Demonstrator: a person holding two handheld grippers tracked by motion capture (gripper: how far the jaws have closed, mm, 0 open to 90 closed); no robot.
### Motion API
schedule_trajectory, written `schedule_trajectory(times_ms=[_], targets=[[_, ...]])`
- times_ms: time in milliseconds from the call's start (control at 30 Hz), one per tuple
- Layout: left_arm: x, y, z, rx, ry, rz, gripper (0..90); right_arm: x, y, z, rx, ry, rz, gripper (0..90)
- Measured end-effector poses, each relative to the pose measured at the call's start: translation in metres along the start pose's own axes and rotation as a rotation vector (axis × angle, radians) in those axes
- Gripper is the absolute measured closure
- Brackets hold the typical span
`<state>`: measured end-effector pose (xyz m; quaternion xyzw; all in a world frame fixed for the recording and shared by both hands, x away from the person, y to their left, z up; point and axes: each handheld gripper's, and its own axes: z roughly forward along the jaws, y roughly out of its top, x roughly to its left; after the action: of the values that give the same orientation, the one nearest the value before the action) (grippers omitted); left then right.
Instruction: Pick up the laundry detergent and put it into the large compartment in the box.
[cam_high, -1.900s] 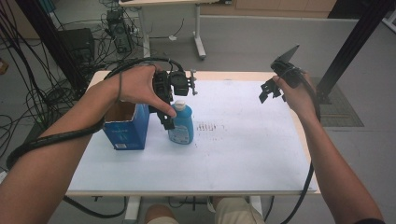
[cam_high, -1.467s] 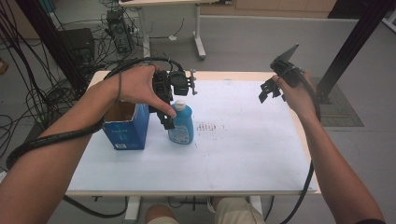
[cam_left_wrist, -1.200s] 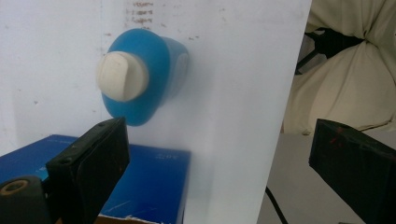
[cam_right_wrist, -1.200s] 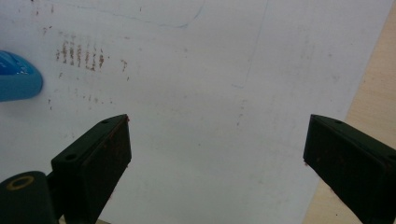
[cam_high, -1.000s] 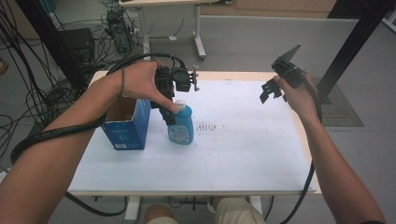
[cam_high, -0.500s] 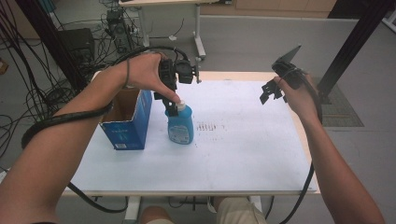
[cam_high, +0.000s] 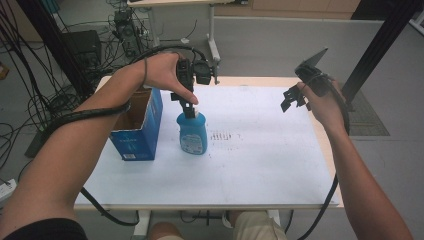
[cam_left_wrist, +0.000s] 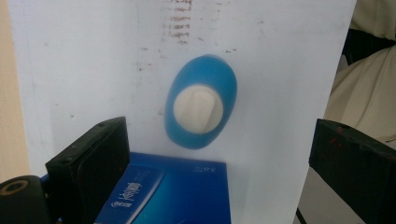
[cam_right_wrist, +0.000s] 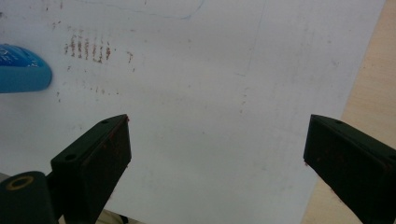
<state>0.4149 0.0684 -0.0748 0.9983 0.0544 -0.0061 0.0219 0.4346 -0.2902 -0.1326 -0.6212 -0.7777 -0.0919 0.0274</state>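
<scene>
White-covered table (cam_high: 260, 165) filling mid-frame, open blue carton (cam_high: 137, 125) at left, blue bottle (cam_high: 192, 135) upright just beside it, left gripper (cam_high: 189, 106) right above its white cap (cam_left_wrist: 198, 108), jaws wide apart, right gripper (cam_high: 294, 98) raised at upper right, jaws apart, holding nothing.

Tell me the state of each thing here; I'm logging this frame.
Blue plastic bottle with white cap: upright on the table, capped, not gripped.
Blue cardboard box: standing, top open.
Left tool: open, above the bottle cap.
Right tool: open, holding nothing, over the white sheet.
</scene>
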Motion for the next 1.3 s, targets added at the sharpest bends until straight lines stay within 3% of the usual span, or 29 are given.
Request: schedule_trajectory(times_ms=[400,1300], targets=[[0.008,0.005,0.015,0.016,-0.025,0.006,5.4,-0.004,-0.002,0.001,-0.003,-0.006,0.010,7.7],[0.011,0.009,0.030,0.024,-0.021,0.016,5.1,-0.003,0.001,0.006,0.013,-0.013,0.006,7.7]])
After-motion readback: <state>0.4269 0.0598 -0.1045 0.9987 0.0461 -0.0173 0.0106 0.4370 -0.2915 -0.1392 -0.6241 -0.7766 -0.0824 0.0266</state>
